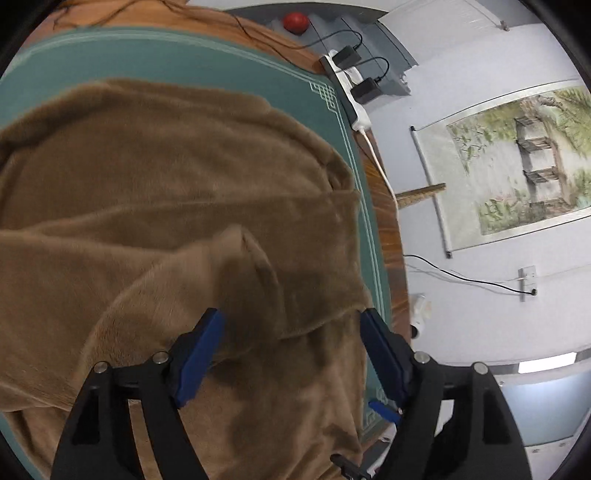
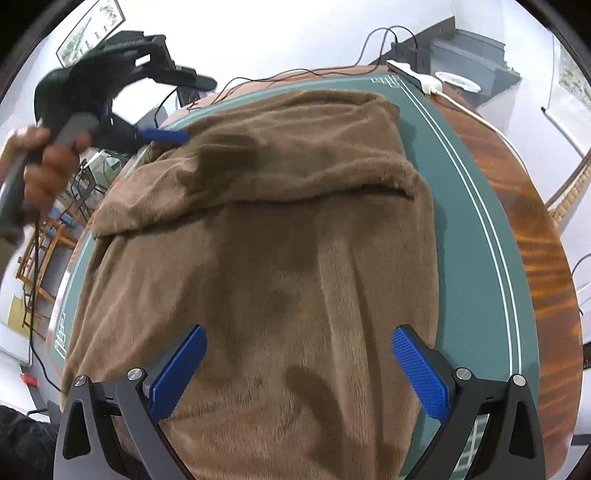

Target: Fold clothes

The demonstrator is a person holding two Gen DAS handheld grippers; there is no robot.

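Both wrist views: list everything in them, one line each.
Garment: one, brown, fluffy, spread on the mat, top part folded over.
Mat: one, green, pale border lines, on the table.
Table: one, reddish wood.
Power strip: one, white, table edge, two black adapters plugged in.
Red ball: one, beyond the table.
Scroll painting: one, on the wall.
Left gripper: black, blue pads, open above the garment.
Right gripper: same, open.
Hand: one, gripping the left gripper's handle.

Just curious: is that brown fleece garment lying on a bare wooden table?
No, the brown fleece garment lies on a green mat covering the wooden table.
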